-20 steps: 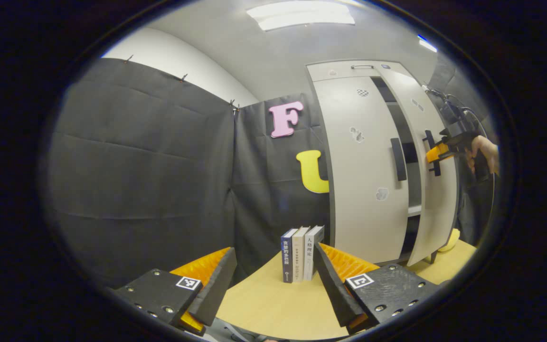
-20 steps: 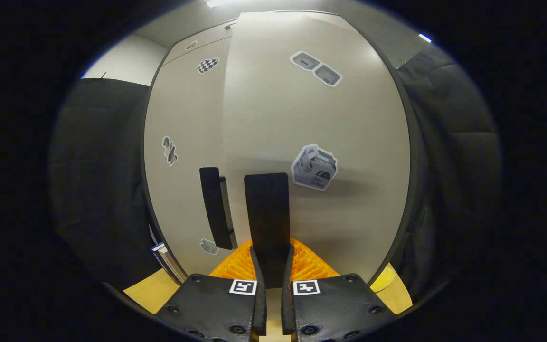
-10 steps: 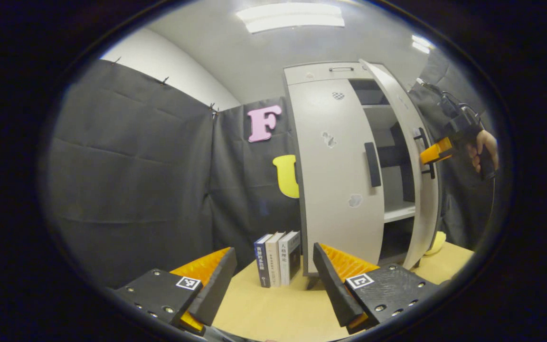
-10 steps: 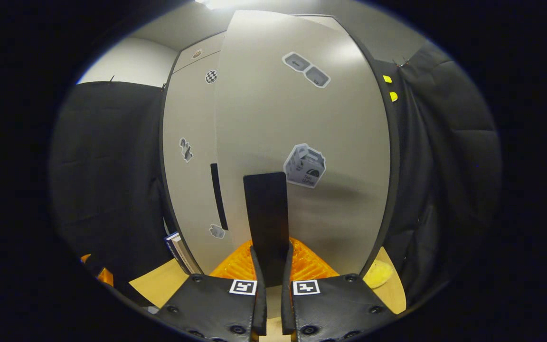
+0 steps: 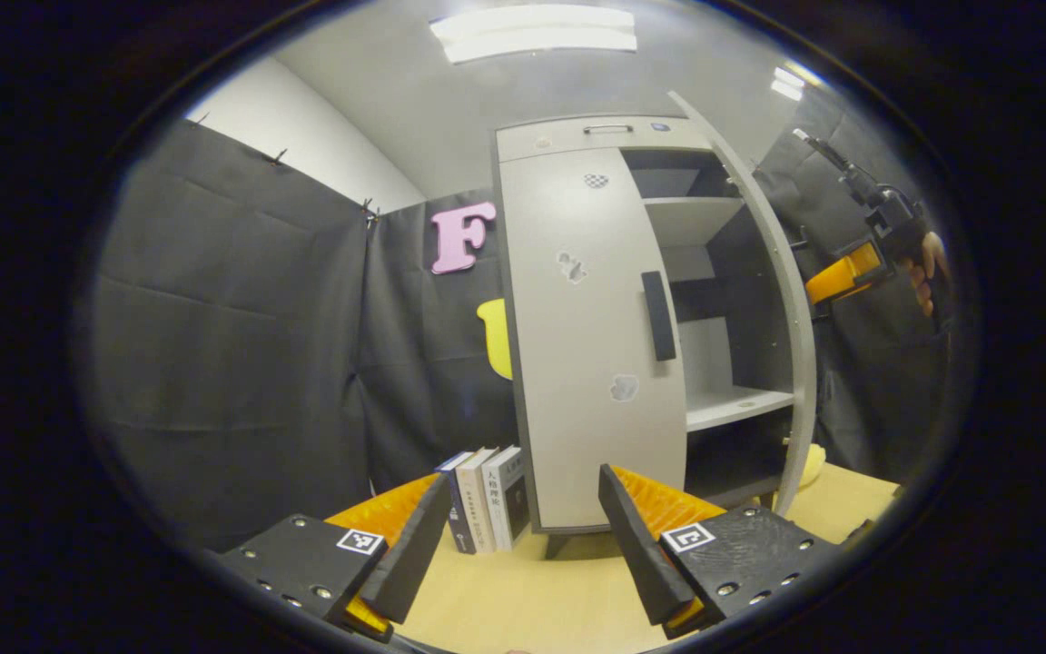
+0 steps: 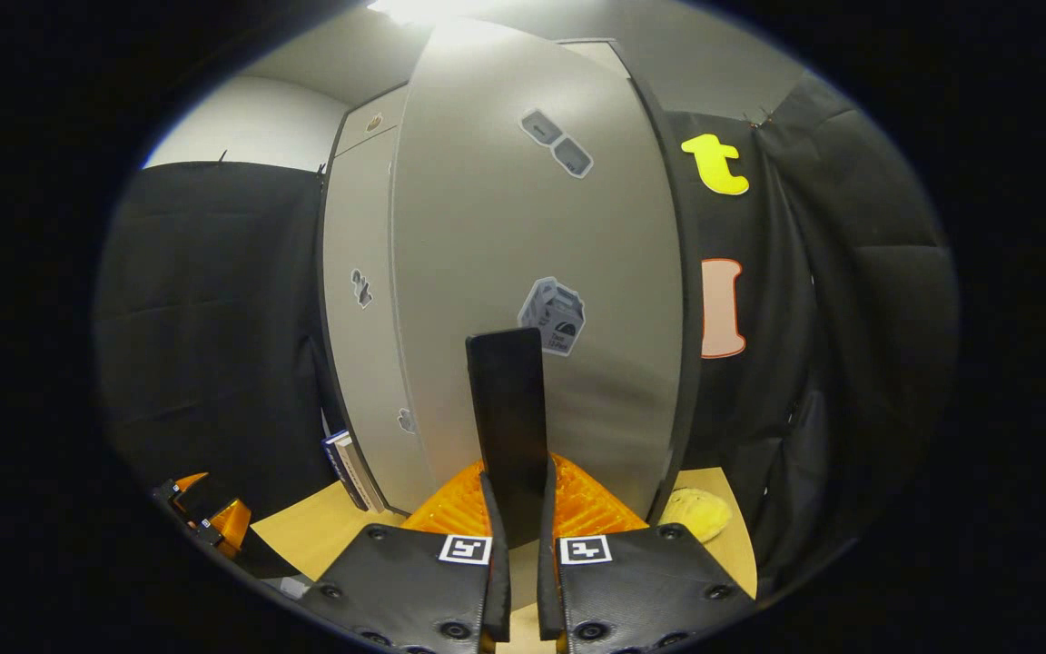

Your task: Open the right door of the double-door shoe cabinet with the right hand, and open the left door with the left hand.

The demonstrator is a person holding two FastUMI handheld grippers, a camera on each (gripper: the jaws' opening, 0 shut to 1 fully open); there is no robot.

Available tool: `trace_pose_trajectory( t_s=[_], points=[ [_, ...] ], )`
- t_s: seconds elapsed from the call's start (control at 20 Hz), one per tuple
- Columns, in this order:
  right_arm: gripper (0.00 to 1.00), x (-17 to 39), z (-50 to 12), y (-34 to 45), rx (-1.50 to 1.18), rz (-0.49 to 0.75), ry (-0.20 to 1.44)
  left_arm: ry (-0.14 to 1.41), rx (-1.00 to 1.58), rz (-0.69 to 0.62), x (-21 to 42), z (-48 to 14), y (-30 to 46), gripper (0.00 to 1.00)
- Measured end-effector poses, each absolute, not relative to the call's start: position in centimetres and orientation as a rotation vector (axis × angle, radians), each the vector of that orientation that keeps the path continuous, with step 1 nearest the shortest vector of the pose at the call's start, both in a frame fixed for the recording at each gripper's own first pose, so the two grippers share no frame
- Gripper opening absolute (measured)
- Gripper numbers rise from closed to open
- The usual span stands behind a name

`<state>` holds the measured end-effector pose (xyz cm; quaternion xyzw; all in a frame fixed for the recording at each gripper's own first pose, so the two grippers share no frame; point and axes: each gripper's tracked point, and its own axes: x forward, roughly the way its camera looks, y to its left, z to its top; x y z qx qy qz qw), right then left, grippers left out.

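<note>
- In the left gripper view, the left gripper [image 5: 523,536] is held low over the wooden tabletop [image 5: 532,604] with its fingers set wide apart and nothing between them; it is judged to be waiting for its own door.
- The shoe cabinet [image 5: 596,336] is seen ahead, its left door [image 5: 582,345] shut, with the black left handle [image 5: 659,315] untouched and well apart from the fingers.
- The right door [image 5: 773,300] is swung far out, so that the shelves [image 5: 736,404] inside are exposed. The right gripper [image 5: 836,280] is seen at that door's outer face, held by a hand [image 5: 927,272].
- Three books [image 5: 487,498] are stood upright just beside the cabinet's foot; the spine lettering is too small to be read.
- In the right gripper view, the fingers are clamped together on the black right handle [image 6: 507,409], the grip being what draws the door round.
- Stickers [image 6: 552,315] are pasted on the door face; their print cannot be made out.
</note>
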<state>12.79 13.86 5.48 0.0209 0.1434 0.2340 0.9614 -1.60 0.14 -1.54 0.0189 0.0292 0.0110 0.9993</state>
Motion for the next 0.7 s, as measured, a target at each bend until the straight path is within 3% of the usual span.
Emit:
trace_pose_trajectory(
  t_s=[0.7],
  points=[
    [0.13,12.7,5.8,11.0,0.025,0.441,0.255,0.054,0.03,-0.088,-0.5,-0.9,-6.6,0.95]
  ],
)
